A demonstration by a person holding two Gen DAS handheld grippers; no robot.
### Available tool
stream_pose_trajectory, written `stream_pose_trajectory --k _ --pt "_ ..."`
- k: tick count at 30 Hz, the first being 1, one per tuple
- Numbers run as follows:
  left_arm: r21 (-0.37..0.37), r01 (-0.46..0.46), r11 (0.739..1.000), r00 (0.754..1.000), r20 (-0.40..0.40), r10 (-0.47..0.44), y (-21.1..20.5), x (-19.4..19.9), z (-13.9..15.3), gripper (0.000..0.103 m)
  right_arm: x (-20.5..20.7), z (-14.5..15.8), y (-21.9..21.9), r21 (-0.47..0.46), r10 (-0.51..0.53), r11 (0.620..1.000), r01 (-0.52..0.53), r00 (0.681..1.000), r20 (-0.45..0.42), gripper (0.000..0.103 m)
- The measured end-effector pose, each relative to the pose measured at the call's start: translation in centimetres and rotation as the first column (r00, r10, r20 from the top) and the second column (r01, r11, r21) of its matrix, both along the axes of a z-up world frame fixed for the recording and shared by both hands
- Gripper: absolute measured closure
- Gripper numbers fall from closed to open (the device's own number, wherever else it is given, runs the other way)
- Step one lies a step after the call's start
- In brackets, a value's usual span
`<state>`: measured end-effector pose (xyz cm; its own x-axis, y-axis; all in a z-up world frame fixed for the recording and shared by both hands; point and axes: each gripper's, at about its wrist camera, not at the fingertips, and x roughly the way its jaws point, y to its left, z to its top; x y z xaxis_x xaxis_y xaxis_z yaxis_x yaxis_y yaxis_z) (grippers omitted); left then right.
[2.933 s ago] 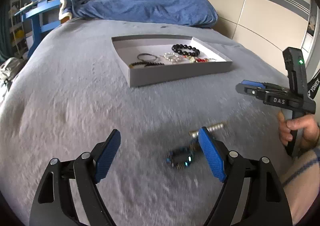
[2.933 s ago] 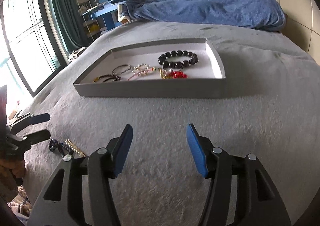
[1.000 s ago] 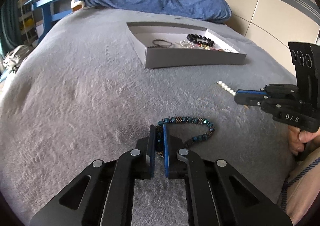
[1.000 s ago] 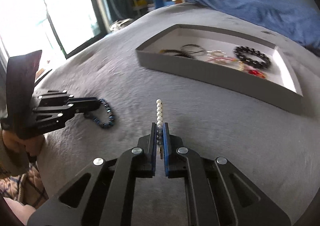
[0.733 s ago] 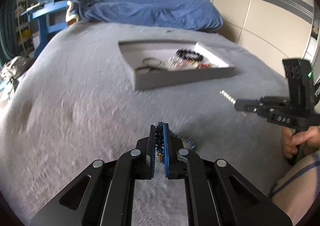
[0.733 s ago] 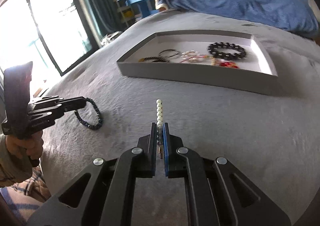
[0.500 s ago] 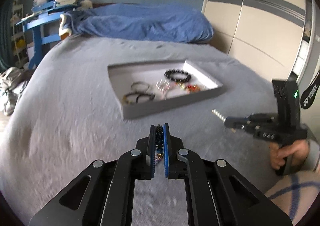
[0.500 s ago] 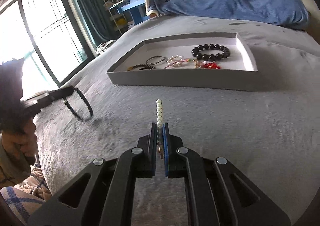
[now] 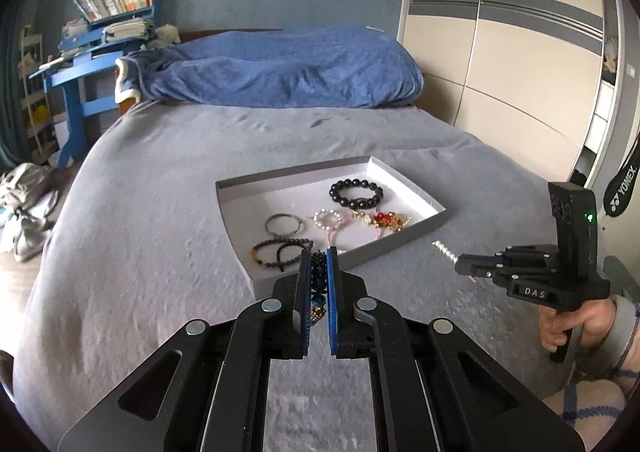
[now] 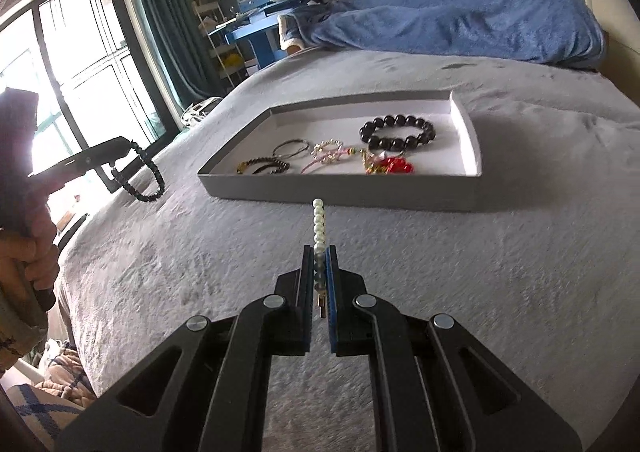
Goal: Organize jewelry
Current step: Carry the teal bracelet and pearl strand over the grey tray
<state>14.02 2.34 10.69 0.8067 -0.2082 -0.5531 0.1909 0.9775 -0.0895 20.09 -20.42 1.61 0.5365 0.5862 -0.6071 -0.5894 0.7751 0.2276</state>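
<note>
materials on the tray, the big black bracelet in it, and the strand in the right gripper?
Tray: looks like grey cardboard, matte, thin folded walls, white inside.
Black bracelet: large round beads, glossy highlights; polished stone, glass or lacquered wood, can't tell.
Strand in the right gripper: white pearl-like beads with soft sheen; real or imitation unclear.

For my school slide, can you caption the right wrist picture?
Right gripper pinches a stiff white pearl strand above the grey bedspread, facing the grey jewelry tray.
</note>
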Motion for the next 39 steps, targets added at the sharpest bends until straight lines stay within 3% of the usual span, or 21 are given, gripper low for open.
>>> stream_pose_trajectory --k 17,30,39 --pt "-0.007 0.032 0.999 0.999 0.005 -0.032 -2.3 2.6 0.0 0.095 2.3 2.0 -1.4 0.006 -0.047 0.999 0.046 0.997 0.059 0.097" --pt "-0.006 0.050 0.999 0.998 0.038 -0.049 -3.3 8.1 2.3 0.095 8.7 3.9 -0.3 -0.042 -0.093 0.994 0.097 0.992 0.083 0.097" --pt "0.003 0.059 0.998 0.998 -0.006 -0.059 -3.9 11.9 0.4 0.095 12.1 2.4 0.9 -0.095 -0.135 0.986 0.139 0.990 0.047 0.097"
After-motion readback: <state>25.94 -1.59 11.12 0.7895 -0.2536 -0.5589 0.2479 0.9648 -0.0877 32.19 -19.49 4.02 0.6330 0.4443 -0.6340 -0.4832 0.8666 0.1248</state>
